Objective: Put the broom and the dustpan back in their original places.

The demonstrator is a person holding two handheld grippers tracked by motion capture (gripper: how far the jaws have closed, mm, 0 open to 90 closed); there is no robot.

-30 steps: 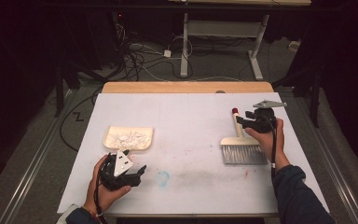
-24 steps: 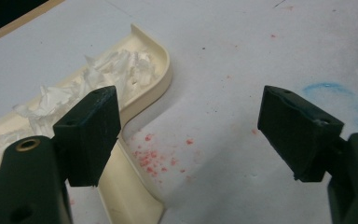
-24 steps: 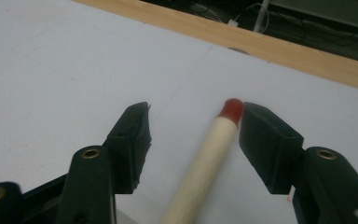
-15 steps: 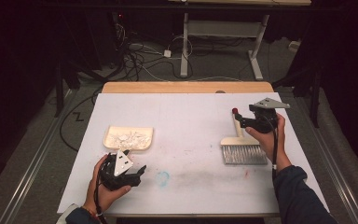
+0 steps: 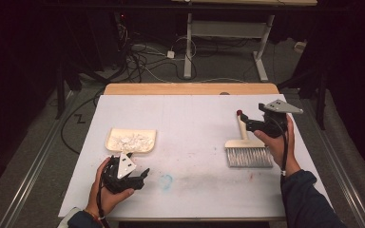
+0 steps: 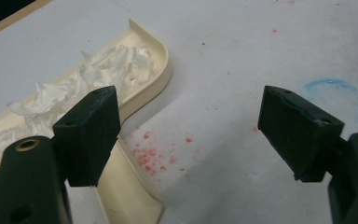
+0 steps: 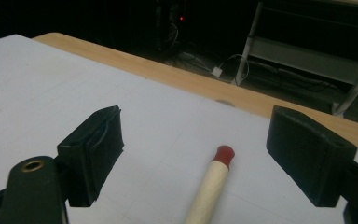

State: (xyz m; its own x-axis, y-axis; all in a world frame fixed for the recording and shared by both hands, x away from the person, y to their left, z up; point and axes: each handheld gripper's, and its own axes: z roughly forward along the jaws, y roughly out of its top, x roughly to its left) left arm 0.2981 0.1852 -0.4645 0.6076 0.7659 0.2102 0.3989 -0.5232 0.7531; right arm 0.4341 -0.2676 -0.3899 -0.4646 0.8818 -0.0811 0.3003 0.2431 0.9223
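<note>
On white table (image 5: 195,123), right gripper (image 5: 247,124) jaws apart over brush (image 5: 247,153) handle at 3 o'clock, left gripper (image 5: 140,176) jaws apart beside dustpan (image 5: 130,141) of paper scraps (image 5: 129,140) at 8 o'clock.

The white table sheet (image 5: 195,128) is lit evenly from above, and the room around it, at the upper part and sides of the frame, stays almost black. Shadows are soft. Both gripper views look slightly blurred and grainy, with dim corners.

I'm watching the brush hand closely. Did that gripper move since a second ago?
Yes, a little. In the high view the right gripper has drifted toward the table's far wooden edge, away from the brush, which lies where it was.
</note>
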